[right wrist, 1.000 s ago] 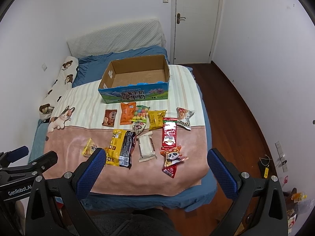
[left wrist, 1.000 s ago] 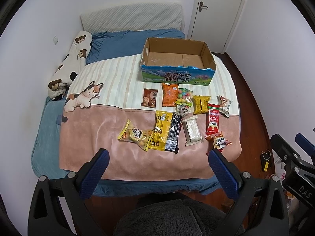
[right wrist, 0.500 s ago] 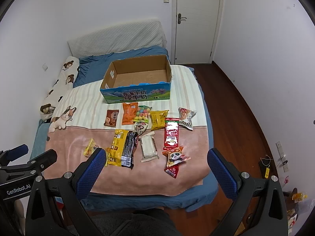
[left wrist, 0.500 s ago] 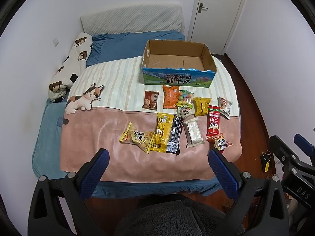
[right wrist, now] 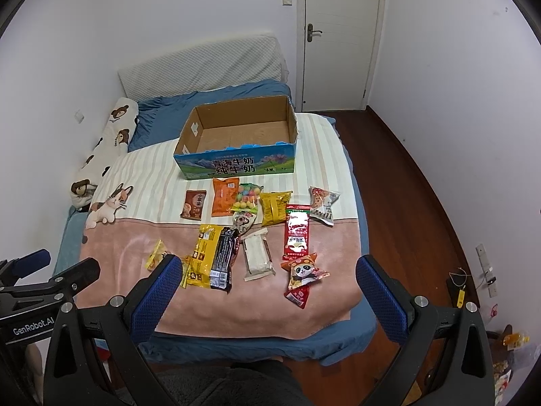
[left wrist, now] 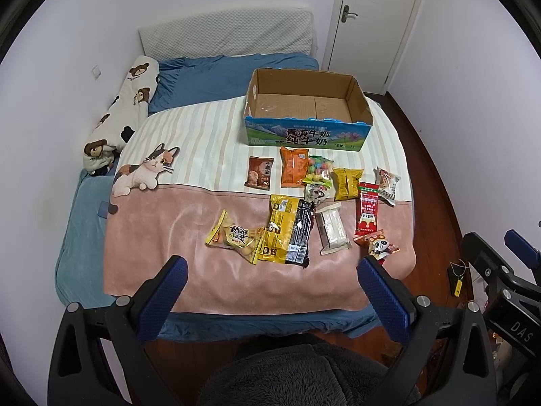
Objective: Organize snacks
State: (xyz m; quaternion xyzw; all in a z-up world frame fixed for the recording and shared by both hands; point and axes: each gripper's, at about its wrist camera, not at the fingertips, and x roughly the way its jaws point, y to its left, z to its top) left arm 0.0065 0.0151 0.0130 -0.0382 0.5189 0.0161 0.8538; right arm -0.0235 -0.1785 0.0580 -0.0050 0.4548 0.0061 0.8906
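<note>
Several snack packets lie spread on the blanket in front of an open, empty cardboard box (left wrist: 306,115) (right wrist: 236,142). Among them are a yellow-and-black bag (left wrist: 287,228) (right wrist: 213,253), a white wrapped bar (left wrist: 333,228) (right wrist: 257,253), a red sachet (left wrist: 367,213) (right wrist: 297,231), a panda packet (left wrist: 378,245) (right wrist: 302,272) and an orange bag (left wrist: 293,165) (right wrist: 225,196). My left gripper (left wrist: 272,267) hangs open above the bed's near edge, holding nothing. My right gripper (right wrist: 267,265) is open too, short of the packets. Each gripper shows at the side of the other's view.
The bed (left wrist: 84,253) fills the room's left side, with a bear-print pillow (left wrist: 125,115) against the wall and a cat picture (left wrist: 145,172) on the blanket. Wooden floor (right wrist: 416,186) runs along the right. A closed white door (right wrist: 338,34) stands behind the bed.
Both views have drifted slightly closer to the bed, so the snacks and box sit a little lower and larger. Both grippers stay open. Nothing on the bed has moved.
</note>
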